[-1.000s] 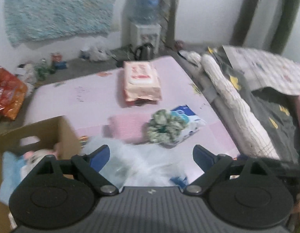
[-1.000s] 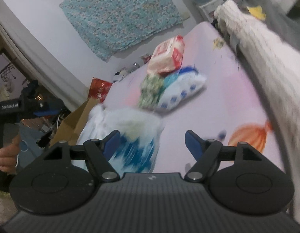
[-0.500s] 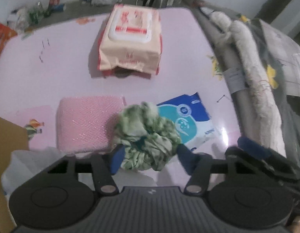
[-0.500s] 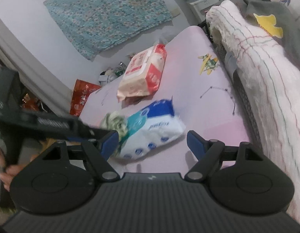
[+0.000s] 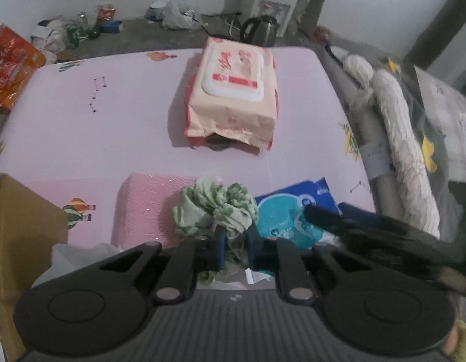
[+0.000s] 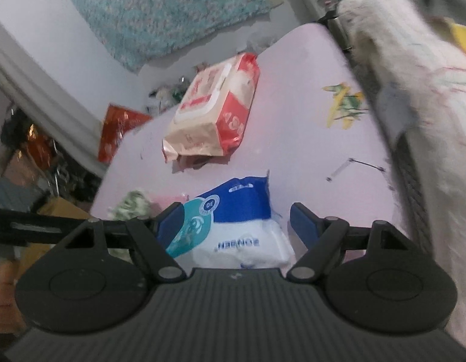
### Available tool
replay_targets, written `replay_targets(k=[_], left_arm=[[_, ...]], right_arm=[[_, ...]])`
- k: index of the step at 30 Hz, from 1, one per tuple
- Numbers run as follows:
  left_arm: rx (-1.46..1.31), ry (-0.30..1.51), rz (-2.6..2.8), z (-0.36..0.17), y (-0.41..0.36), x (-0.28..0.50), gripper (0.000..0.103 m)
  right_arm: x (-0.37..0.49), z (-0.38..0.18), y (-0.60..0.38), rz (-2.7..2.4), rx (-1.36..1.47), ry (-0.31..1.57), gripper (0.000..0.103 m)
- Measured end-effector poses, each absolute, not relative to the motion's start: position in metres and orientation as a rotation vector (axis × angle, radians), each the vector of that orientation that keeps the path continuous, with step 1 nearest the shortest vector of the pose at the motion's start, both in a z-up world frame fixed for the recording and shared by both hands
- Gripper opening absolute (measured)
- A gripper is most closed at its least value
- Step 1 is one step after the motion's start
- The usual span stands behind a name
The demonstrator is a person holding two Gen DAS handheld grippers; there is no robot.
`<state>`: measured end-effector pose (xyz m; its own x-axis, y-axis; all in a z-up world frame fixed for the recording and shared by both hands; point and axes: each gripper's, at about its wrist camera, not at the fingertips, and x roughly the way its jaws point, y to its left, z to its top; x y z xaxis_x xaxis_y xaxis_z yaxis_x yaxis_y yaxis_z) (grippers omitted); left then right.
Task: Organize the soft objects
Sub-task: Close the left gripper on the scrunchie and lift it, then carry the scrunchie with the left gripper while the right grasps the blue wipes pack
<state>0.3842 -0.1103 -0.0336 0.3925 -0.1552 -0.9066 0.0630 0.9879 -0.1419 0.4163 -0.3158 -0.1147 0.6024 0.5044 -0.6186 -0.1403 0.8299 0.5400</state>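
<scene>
Scrunchie [image 5: 215, 208], green-and-white crumpled fabric, on pink table [image 5: 112, 120] between pink cloth [image 5: 145, 208] and blue tissue pack [image 5: 290, 214]; we see left gripper [image 5: 235, 249] nearly closed, pinching its near edge; right gripper [image 6: 237, 221] wide apart astride tissue pack, gripping nothing; cardboard box [image 5: 24, 235] at left, contents unclear to us.

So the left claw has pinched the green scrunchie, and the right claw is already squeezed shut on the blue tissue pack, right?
Not quite. The left gripper is indeed pinched on the green scrunchie, as the left wrist view shows. But the right wrist view shows the right gripper open, its fingers spread on either side of the blue tissue pack, not squeezed shut on it.
</scene>
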Motion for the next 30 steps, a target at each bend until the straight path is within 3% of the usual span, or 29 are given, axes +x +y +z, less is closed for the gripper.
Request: replay_targets(k=[2, 6, 19, 30], left_arm=[[-0.106, 1.151, -0.137, -0.029, -0.107, 0.382, 0.014], [-0.126, 1.135, -0.149, -0.018, -0.103, 0.374, 0.014], [-0.230, 1.052, -0.245, 0.036, -0.097, 0.309, 0.014], [-0.194, 0.916, -0.354, 0.098, -0.079, 0.181, 0.014]], right_arm=[[0.422, -0.121, -0.303, 0.412, 0.410, 0.870, 0.076], [0.416, -0.114, -0.296, 0.406, 0.354, 0.881, 0.058], [0.331, -0.107, -0.334, 0.259, 0.333, 0.962, 0.055], [0.189, -0.112, -0.337, 0.351, 0.299, 1.015, 0.056]])
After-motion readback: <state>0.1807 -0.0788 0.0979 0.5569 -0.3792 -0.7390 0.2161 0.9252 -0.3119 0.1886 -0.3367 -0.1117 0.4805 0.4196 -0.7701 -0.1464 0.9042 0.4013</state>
